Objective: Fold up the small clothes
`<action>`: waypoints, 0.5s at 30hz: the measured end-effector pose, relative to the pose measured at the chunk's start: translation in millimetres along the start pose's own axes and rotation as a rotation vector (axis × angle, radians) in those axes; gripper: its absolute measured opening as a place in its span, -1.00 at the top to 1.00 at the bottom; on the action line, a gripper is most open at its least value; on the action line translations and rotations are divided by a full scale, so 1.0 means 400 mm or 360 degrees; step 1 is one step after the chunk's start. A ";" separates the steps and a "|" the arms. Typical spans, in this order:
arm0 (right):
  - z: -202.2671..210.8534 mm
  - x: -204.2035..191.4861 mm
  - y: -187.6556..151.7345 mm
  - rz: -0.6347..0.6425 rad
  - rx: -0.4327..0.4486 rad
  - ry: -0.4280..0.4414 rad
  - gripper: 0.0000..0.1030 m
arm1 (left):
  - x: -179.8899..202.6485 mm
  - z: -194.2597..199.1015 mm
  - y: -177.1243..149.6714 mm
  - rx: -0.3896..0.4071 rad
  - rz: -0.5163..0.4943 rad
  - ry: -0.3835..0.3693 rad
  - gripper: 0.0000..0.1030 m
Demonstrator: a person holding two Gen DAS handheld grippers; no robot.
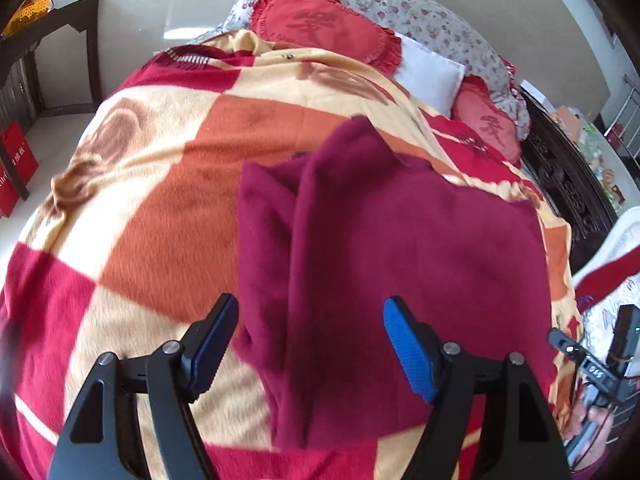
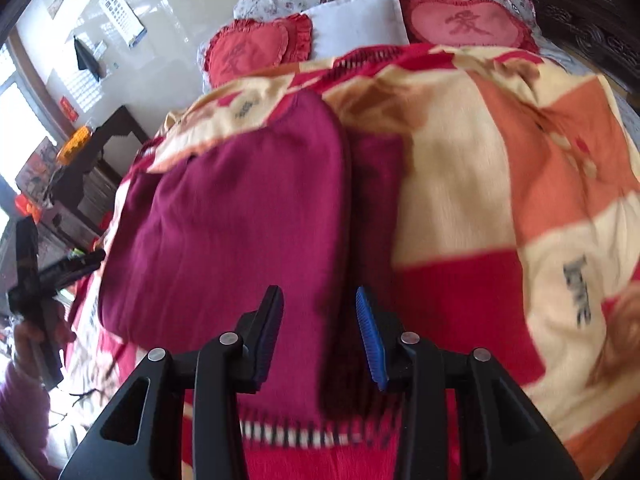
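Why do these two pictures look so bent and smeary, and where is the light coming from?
Left wrist view: the fisheye lens bulges the checked blanket and darkens the corners; the maroon garment is slightly smeared. Right wrist view: heavier motion blur, worst on the blanket's fringe; daylight glares through a window at the left.

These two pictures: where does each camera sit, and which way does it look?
Left wrist view: on the left gripper, facing down at the maroon garment on the blanket; its open fingers show.
Right wrist view: on the right gripper, facing down at the garment's near edge; its fingers show, plus the person's hand at left.
Shared: garment, blanket, white pillow.
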State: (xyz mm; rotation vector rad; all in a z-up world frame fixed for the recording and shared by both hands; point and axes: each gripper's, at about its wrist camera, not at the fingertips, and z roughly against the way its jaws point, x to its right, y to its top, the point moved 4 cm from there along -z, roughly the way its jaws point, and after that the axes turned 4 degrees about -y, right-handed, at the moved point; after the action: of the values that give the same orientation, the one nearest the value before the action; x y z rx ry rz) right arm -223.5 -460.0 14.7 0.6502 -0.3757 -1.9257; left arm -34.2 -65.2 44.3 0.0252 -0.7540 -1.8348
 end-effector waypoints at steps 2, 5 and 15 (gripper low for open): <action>-0.020 -0.015 -0.043 0.0005 -0.0029 0.0052 0.63 | 0.009 -0.002 -0.034 -0.0028 -0.0031 -0.0003 -0.53; -0.035 -0.027 -0.069 0.0004 -0.0037 0.0028 1.00 | 0.003 0.003 -0.080 -0.0073 -0.0047 0.0041 -0.53; 0.004 0.024 -0.115 -0.0196 -0.0017 0.0080 1.00 | -0.073 -0.004 -0.131 -0.0096 0.0075 0.0061 -0.53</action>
State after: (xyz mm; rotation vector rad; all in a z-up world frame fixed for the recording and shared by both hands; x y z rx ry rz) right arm -261.2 -449.2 -11.0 0.7277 -0.2995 -2.0222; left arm -65.8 -30.5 7.0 0.0030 -0.6669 -1.8065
